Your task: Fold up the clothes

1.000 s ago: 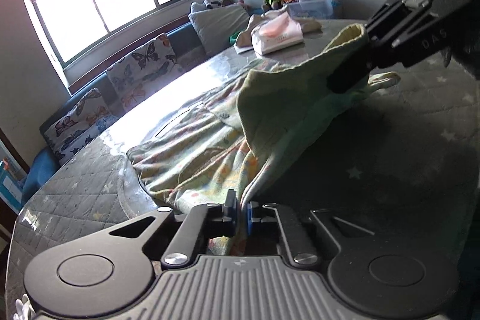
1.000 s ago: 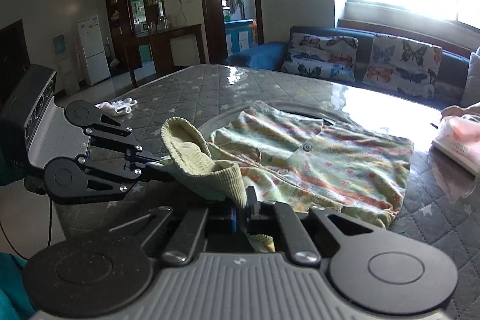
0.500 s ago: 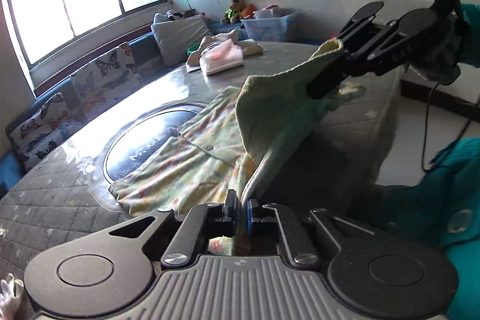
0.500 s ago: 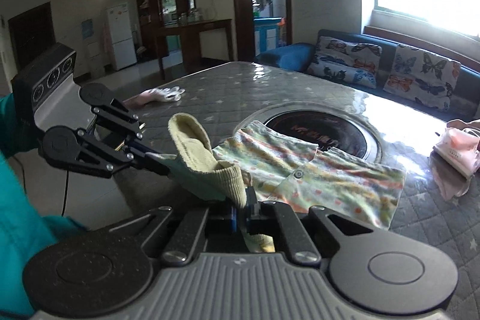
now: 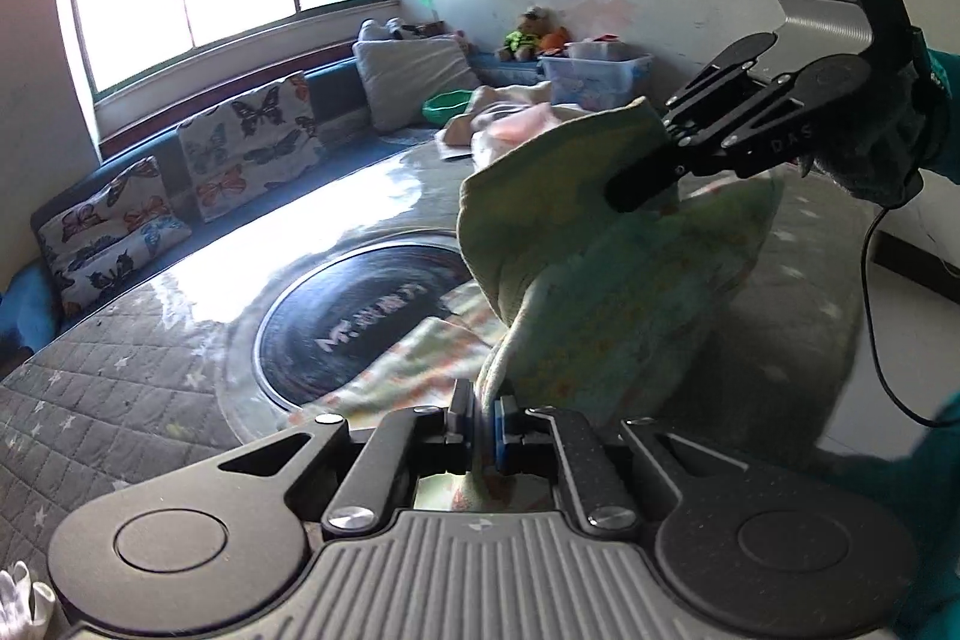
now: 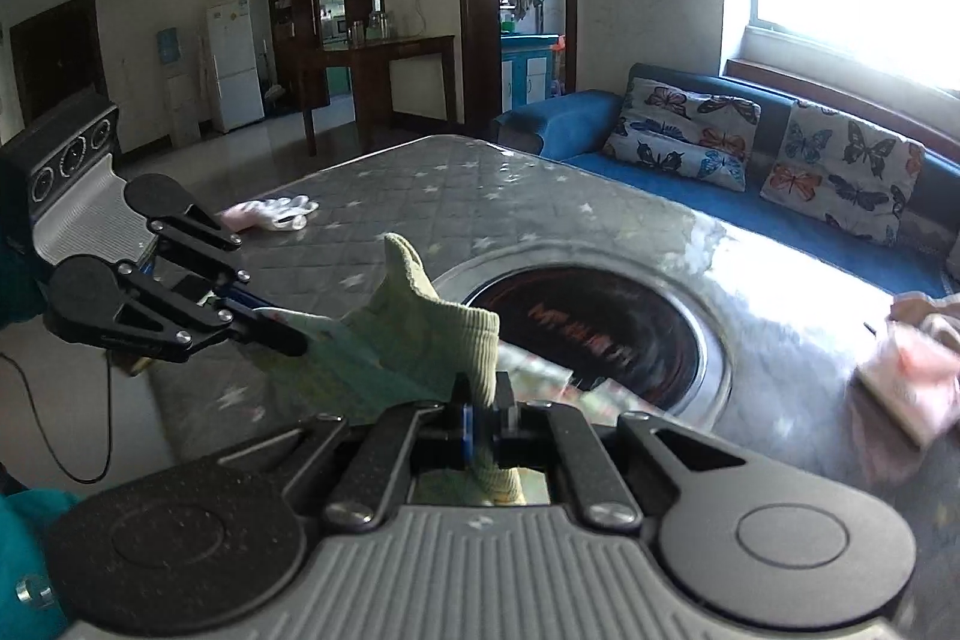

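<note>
A pale green patterned child's garment [image 5: 606, 292] hangs between my two grippers above the grey quilted table [image 5: 120, 400]. My left gripper [image 5: 483, 421] is shut on its lower edge. My right gripper [image 5: 636, 187] shows in the left wrist view, shut on the ribbed green hem. In the right wrist view my right gripper [image 6: 483, 421] pinches that ribbed hem [image 6: 474, 340], and my left gripper [image 6: 282, 340] holds the cloth at the left. The garment's lower part trails over the round dark inset [image 6: 600, 334] in the table.
A pink folded cloth pile [image 6: 906, 376] lies at the table's right edge. White gloves [image 6: 270, 211] lie at the far left. A blue sofa with butterfly cushions [image 6: 840, 166] runs under the window. The table edge and floor are close at my left.
Both grippers have lifted the garment and pulled it toward the table's near edge; most of it has come off the table and the round dark inset is now uncovered.
</note>
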`<state>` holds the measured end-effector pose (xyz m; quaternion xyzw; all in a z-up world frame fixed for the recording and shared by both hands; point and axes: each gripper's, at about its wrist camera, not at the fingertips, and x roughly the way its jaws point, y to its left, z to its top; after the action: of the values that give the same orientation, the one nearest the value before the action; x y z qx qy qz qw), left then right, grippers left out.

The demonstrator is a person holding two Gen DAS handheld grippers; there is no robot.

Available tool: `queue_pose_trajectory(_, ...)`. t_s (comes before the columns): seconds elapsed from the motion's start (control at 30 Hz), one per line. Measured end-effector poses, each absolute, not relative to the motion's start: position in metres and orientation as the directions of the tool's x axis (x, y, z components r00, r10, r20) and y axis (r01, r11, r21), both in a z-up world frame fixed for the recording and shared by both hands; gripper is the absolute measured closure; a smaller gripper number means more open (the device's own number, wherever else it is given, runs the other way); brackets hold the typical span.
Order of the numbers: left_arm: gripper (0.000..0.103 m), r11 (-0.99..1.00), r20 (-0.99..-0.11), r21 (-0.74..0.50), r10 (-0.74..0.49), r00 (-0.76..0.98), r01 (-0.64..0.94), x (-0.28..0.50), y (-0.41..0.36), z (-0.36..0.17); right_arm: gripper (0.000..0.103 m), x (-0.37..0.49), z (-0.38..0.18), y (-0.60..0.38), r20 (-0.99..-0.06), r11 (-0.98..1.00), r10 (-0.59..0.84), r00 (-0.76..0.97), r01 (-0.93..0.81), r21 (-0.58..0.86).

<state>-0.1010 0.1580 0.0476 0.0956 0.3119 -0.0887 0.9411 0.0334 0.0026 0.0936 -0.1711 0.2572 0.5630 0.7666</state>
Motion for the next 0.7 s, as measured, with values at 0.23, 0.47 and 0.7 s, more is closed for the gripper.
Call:
queue_pose_trajectory(0.23, 0.096, 0.985, -0.643, 0.093, -0.050, 0.764, 0.143, -0.036, 0.201, 0.031, 0.099, 0.092, 0.081, 0.065, -0.633, 0.306, 0.731, 0.254, -0.952, -0.028)
queue_pose_trajectory(0.47, 0.095, 0.999, -0.717, 0.009, -0.021, 0.696, 0.039, 0.013, 0.235, -0.016, 0.096, 0.139, 0.022, 0.113, -0.685, 0.401, 0.678, 0.265, -0.915, 0.043)
queue_pose_trajectory(0.7, 0.087, 1.000, -0.720, -0.026, -0.018, 0.694, -0.002, 0.015, 0.245, -0.024, 0.086, 0.155, 0.002, 0.095, -0.664, 0.510, 0.672, 0.327, -0.855, 0.096)
